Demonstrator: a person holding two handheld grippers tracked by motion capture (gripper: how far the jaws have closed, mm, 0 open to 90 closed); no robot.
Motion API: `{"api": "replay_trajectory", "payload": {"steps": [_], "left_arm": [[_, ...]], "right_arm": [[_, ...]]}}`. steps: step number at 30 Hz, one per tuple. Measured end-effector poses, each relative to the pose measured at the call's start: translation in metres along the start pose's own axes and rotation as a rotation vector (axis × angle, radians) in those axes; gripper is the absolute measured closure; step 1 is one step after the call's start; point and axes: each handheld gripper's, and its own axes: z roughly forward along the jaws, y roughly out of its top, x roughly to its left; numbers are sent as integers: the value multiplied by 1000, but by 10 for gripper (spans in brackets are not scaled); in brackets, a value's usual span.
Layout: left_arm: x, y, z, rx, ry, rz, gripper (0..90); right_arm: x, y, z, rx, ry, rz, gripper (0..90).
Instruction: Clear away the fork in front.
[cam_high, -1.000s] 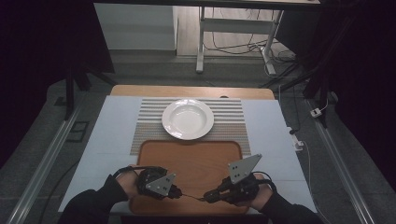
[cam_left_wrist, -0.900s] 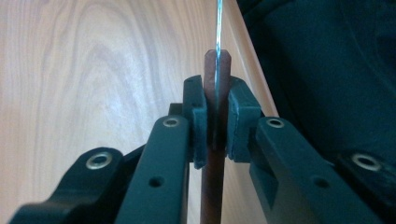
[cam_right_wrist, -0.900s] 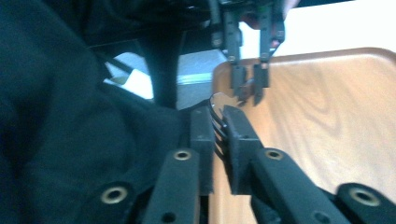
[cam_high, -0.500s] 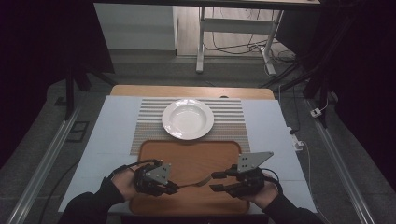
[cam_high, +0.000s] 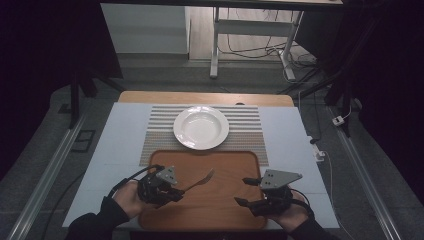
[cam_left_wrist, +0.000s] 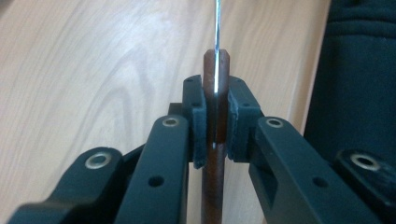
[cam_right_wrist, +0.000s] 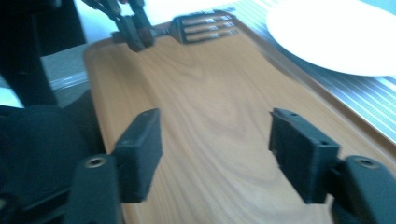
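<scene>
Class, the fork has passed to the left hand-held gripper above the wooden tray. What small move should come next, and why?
Probably carry the fork forward toward the white plate. The left hand-held gripper is clamped on its brown handle, while the right hand-held gripper has just been opening, with nothing between its jaws, over the wooden tray.

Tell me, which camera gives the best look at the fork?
The right gripper view: the fork shows its tines clearly, handle held by the left gripper. The high view shows the fork small, above the tray. The left gripper view shows its brown handle clamped edge-on.
</scene>
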Motion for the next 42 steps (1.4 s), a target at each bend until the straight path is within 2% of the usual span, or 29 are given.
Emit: {"api": "replay_trajectory", "payload": {"steps": [3,7,14,21,26,29,33,38,42], "left_arm": [[0,-4,-1,4,39,-56,805],[1,-12,-3,15,96,-130,804],[8,-26,-4,29,125,-284,805],[12,-32,3,59,182,-393,804],[20,-35,8,68,195,-472,805],[25,-36,11,77,196,-510,805],[28,-35,18,108,189,-535,804],[28,-34,19,111,193,-550,804],[28,-35,19,111,193,-552,797]], "right_arm": [[-1,-4,-5,-3,-35,14,299],[-1,-11,-12,-3,-103,41,218],[-3,-24,-22,-2,-204,96,73],[-4,-35,-31,15,-250,130,17],[-3,-40,-37,25,-285,144,7],[-4,-42,-40,32,-290,151,7],[-3,-45,-43,50,-307,151,7],[-3,-48,-47,52,-322,154,7],[-3,-50,-49,58,-329,178,7]]}}
